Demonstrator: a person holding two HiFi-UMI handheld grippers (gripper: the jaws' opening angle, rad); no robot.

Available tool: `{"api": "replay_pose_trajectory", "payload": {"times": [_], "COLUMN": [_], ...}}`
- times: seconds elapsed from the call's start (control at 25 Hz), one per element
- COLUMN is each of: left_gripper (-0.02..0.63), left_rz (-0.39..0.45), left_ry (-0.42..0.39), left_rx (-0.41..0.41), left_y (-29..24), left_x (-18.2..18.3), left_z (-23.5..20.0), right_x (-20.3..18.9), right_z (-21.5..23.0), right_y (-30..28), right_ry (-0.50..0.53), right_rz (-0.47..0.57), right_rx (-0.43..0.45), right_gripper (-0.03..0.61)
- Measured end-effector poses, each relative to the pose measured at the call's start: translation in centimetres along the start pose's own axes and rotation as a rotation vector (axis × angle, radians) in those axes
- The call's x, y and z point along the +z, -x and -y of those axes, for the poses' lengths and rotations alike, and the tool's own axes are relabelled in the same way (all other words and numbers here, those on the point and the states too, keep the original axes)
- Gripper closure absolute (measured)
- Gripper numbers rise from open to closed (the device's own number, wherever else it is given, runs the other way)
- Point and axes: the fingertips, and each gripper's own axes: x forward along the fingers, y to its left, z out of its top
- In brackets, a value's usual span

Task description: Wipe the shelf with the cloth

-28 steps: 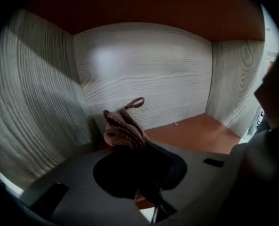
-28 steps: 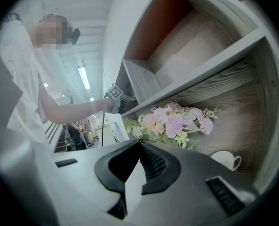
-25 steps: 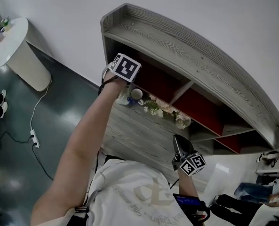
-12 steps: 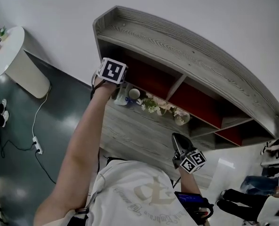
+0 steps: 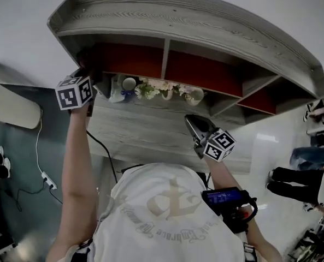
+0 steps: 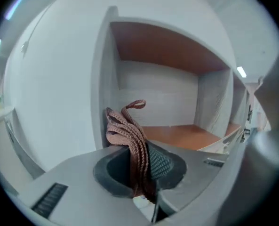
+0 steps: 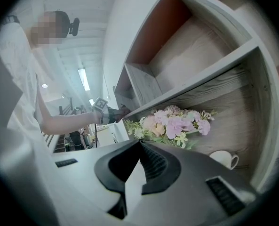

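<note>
Cloth is bunched up and clamped tight in the left gripper, right at the front edge of the shelf's left side wall. Over the last second that arm has swung out toward the left end and lined up with the mouth of the top left compartment. So I'd guess the wiping is about to start there, since the cloth doesn't look to be on the board yet. The right gripper has barely moved, jaws together on nothing. Farther back on the lower board sit the flowers and a cup.
</note>
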Motion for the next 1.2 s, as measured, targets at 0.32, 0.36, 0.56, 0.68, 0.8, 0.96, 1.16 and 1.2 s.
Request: {"api": "replay_pose_trajectory", "payload": {"times": [0.32,0.36,0.56,0.68,0.8,0.96,1.16,1.2], "left_gripper": [0.554,0.554,0.552,0.552,0.552,0.552,0.552,0.552], "left_rz": [0.204,0.22,0.252,0.247,0.249,0.245,0.225,0.223], "left_ry": [0.109,0.117,0.128,0.137,0.158,0.134,0.09,0.081], "left_rx": [-0.075,-0.086,-0.184,-0.23,-0.235,-0.292,-0.385,-0.402], "left_y": [2.9,3.3,4.7,5.1,5.4,6.3,7.0,7.0], "left_x": [-2.7,-3.4,-7.2,-9.1,-10.0,-11.2,-12.7,-12.8], "left_z": [1.1,1.5,5.3,7.6,8.6,11.5,15.8,16.5], "right_x": [0.4,0.4,0.4,0.3,0.3,0.1,-0.4,-0.5], "right_z": [0.1,0.0,0.4,0.6,0.6,0.4,0.6,0.6], "right_y": [0.2,0.3,1.1,1.6,1.8,2.5,4.2,4.5], "right_ry": [0.006,0.005,0.005,0.003,0.003,0.002,0.009,0.012], "right_rz": [0.015,0.017,0.021,0.021,0.027,0.033,0.038,0.038], "right_rx": [-0.004,-0.005,-0.015,-0.026,-0.033,-0.04,-0.075,-0.08], "right_gripper": [0.572,0.573,0.572,0.572,0.572,0.573,0.574,0.574]}}
